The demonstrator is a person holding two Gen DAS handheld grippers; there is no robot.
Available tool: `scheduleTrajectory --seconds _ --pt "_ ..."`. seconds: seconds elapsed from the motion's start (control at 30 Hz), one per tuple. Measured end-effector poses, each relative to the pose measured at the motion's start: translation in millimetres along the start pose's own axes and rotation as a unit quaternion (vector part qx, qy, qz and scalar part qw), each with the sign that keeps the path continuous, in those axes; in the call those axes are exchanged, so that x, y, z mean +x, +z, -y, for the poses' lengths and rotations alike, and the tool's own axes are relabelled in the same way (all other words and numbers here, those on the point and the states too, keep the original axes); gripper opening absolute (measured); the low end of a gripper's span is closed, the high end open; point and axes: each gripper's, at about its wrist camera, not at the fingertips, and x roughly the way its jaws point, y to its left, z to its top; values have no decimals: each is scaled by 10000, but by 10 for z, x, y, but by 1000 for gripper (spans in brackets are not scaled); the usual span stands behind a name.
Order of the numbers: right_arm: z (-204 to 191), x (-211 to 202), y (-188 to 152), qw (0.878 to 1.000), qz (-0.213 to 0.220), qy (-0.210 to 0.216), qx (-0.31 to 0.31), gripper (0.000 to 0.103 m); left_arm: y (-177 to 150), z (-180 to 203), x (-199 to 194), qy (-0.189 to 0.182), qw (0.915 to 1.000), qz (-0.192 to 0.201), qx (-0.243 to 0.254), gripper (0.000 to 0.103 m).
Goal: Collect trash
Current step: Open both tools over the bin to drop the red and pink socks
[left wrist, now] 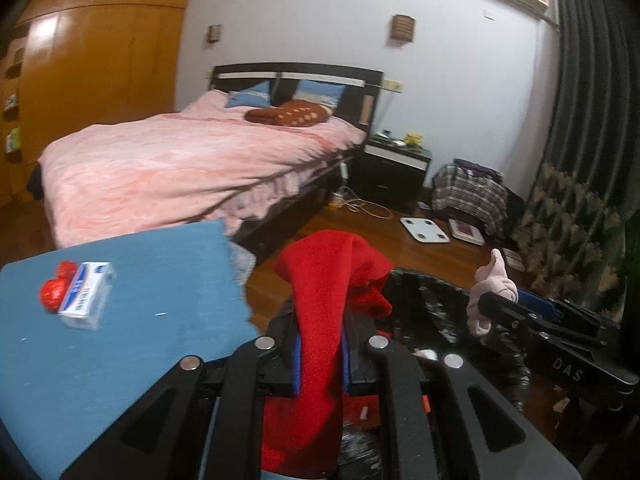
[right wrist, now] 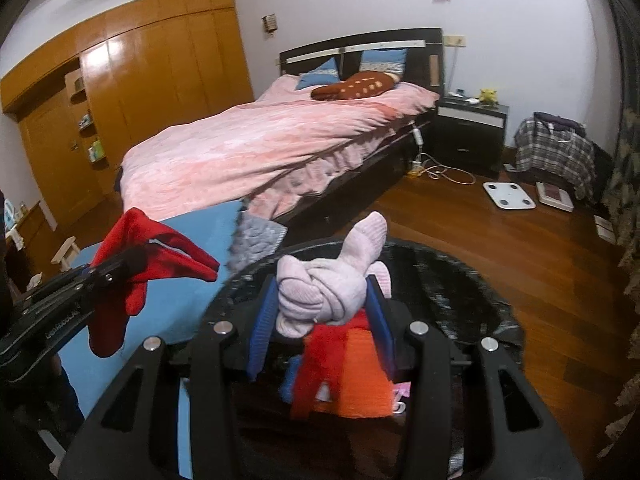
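In the left wrist view my left gripper [left wrist: 320, 356] is shut on a red cloth [left wrist: 332, 272] that drapes over and between its blue pads. It hangs above a bin lined with a black bag [left wrist: 432, 308]. My right gripper [left wrist: 494, 306] comes in from the right, holding a pink balled sock [left wrist: 490, 280]. In the right wrist view the right gripper [right wrist: 320, 312] is shut on that pink sock [right wrist: 328, 288], over the black bin [right wrist: 460, 280]. Red and orange fabric [right wrist: 352, 372] lies inside it. The left gripper [right wrist: 116, 270] holds the red cloth [right wrist: 160, 256] at the left.
A blue table [left wrist: 140, 340] carries a small white-and-blue carton [left wrist: 86, 294] and a crumpled red wrapper [left wrist: 54, 290]. Behind are a pink-covered bed [right wrist: 260, 140], a black nightstand [right wrist: 468, 136], a white scale [right wrist: 508, 196] on the wooden floor, a plaid bag [right wrist: 552, 144] and a wardrobe [right wrist: 140, 80].
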Motion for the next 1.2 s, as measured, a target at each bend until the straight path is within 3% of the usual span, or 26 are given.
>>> scheduleTrajectory --seconds 0.43,0.5,0.53,0.57,0.63,0.7,0.8,0.93,1.2 --pt "504 13 -114 9990 -114 -406 135 46 96 532 488 -610 9978 -181 185 15" --pt "538 14 -134 9987 -114 -481 141 50 101 547 527 -706 9971 -223 158 30" --pt "563 12 -144 9985 -95 -507 159 58 101 547 543 -783 9965 -265 125 50" --pt "580 8 -151 9984 -72 -539 176 62 98 540 538 -834 9962 -246 81 59" --pt "592 1 -163 9980 -42 -606 187 73 88 515 514 -889 9957 -237 58 62" --pt "593 3 -175 9977 -49 -648 194 75 80 472 502 -843 9961 -256 67 64" --pt "602 -5 -184 9972 -29 -707 227 86 80 366 446 -697 9973 -217 20 70" --pt "549 -26 -169 9973 1 -707 195 94 115 134 332 -376 9992 -104 -9 82" --pt "251 -4 -45 9987 24 -480 147 97 96 -417 32 236 9996 17 -174 94"
